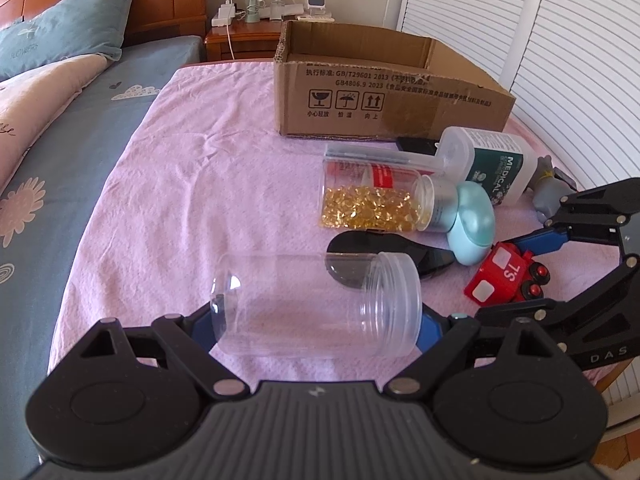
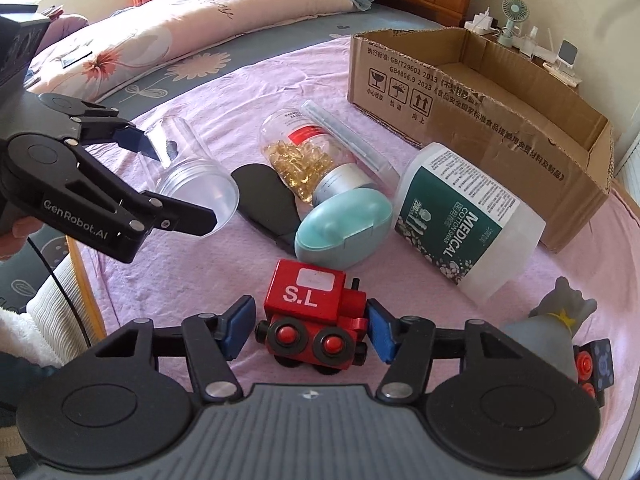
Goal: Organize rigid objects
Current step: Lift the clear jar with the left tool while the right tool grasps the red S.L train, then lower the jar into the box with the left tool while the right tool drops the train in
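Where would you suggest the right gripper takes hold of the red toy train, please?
Across the red toy train, on its flat side faces just above the wheels, coming from the near side. Those sides are parallel, and the right gripper already brackets them.

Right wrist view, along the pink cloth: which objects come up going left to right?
Clear empty jar → black flat case → red toy train → white cotton swab tub → grey figurine.
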### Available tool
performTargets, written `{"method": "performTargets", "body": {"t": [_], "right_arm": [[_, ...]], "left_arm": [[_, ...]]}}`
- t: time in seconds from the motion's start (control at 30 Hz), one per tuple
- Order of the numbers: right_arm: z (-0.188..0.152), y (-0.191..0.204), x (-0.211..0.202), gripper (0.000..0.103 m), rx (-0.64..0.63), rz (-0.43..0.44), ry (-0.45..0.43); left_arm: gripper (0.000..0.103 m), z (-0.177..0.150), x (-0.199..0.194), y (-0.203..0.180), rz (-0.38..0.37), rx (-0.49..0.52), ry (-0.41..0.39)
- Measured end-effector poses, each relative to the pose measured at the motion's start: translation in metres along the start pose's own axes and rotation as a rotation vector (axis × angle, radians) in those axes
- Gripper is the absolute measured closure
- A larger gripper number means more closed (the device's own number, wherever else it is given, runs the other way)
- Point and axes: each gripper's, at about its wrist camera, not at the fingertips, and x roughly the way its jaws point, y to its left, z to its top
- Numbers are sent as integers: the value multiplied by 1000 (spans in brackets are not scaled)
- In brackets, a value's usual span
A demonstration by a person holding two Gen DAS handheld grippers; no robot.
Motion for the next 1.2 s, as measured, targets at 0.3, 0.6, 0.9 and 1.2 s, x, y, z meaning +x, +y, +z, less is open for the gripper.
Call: {"method": "performTargets", "body": {"t": [0.3, 0.6, 0.9, 1.2], "right_arm": [[5, 5, 2, 47, 38, -46, 5], [5, 3, -16, 47, 52, -100, 14], [23, -20, -54, 47, 80, -155, -63], [63, -68, -78, 47, 140, -229, -189]], "left_arm": [[13, 3, 0, 0, 3, 5, 5], [13, 21, -16, -3, -17, 113, 4], [13, 76, -32, -6, -68, 200, 1], [13, 164, -8, -18, -51, 208, -71]]}}
